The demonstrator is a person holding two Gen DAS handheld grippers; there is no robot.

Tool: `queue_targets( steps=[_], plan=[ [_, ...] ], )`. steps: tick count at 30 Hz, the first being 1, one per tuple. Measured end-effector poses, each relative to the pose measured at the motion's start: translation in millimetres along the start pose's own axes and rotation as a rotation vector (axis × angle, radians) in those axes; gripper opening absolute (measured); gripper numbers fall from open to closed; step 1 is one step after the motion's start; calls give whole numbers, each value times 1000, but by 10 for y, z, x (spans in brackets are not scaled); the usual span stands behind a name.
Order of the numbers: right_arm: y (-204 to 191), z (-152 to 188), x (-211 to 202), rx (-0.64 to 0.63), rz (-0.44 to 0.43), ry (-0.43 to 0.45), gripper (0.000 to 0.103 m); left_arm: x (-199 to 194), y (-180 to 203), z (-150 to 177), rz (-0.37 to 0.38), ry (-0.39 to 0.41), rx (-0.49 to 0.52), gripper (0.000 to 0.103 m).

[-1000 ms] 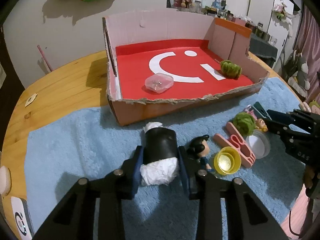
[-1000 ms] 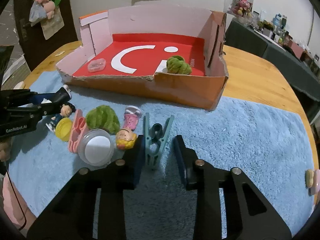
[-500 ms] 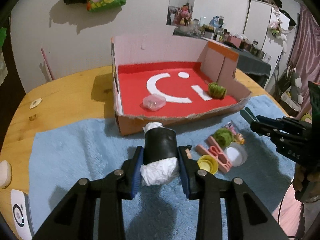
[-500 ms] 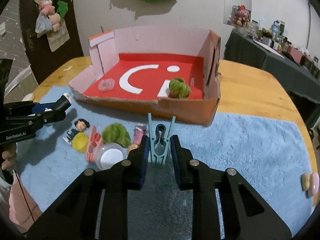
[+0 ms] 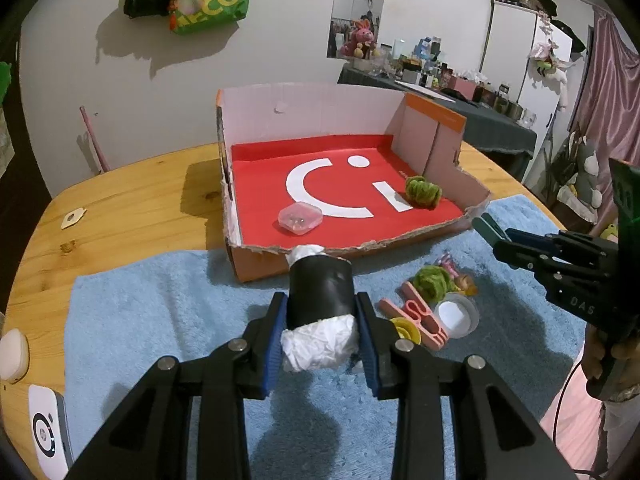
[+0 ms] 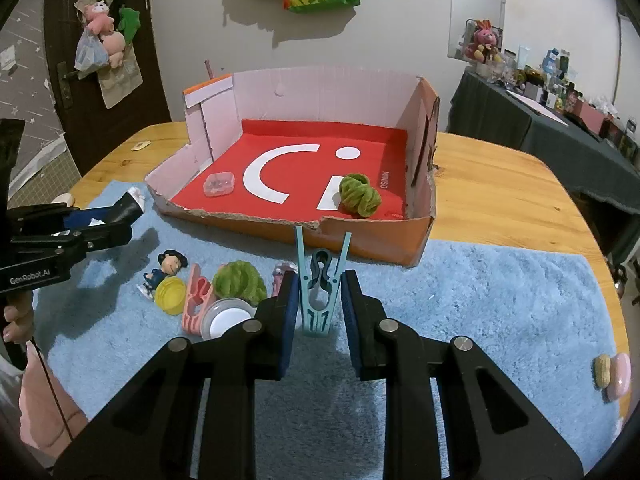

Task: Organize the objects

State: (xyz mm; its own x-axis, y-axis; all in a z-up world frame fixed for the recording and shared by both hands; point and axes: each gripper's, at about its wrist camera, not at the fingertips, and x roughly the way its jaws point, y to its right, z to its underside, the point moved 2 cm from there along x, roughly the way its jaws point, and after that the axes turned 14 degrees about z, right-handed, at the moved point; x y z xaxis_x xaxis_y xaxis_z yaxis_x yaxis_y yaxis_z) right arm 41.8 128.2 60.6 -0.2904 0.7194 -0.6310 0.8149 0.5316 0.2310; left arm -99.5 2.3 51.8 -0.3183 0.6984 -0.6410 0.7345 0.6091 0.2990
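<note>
My left gripper (image 5: 320, 320) is shut on a black roll stuffed with white paper (image 5: 320, 300), held above the blue towel (image 5: 160, 320). Seen from the right wrist, that roll (image 6: 128, 206) pokes out at the far left. My right gripper (image 6: 319, 300) is shut on a teal clothespin (image 6: 320, 280), its prongs pointing up. Beyond both stands the cardboard box (image 5: 436, 128) with a red floor, holding a clear plastic case (image 5: 300, 218) and a green yarn ball (image 5: 422, 192). On the towel lie a doll figure (image 6: 166, 270), yellow cap (image 6: 170, 298), pink clothespin (image 6: 194, 300), second green ball (image 6: 238, 284) and white lid (image 6: 228, 320).
The towel covers a wooden table (image 6: 500, 184). A peanut and a pink item (image 6: 612, 368) lie near the towel's right edge. A white device (image 5: 46, 436) sits at the left front corner. A dark cluttered side table (image 6: 540, 120) stands at the right.
Both grippers rose off the towel with their loads. The right jaws closed onto the teal clothespin and lifted it upright; the left lifted the roll, and the doll is now hidden behind it.
</note>
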Motion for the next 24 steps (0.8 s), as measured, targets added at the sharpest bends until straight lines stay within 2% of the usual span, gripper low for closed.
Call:
queue_targets(
  steps=[10, 15, 19, 24],
  plan=[
    [-11, -230, -134, 0, -34, 43, 21, 21, 137, -268, 60, 23, 15, 35],
    [-65, -424, -77, -14, -64, 48, 21, 190, 164, -467, 107, -2, 6, 35],
    [-144, -584, 96, -39, -86, 19, 21, 423, 132, -643, 126, -38, -14, 35],
    [-200, -724, 420, -60, -124, -61, 21, 700, 106, -767, 129, -101, -9, 35]
  ],
)
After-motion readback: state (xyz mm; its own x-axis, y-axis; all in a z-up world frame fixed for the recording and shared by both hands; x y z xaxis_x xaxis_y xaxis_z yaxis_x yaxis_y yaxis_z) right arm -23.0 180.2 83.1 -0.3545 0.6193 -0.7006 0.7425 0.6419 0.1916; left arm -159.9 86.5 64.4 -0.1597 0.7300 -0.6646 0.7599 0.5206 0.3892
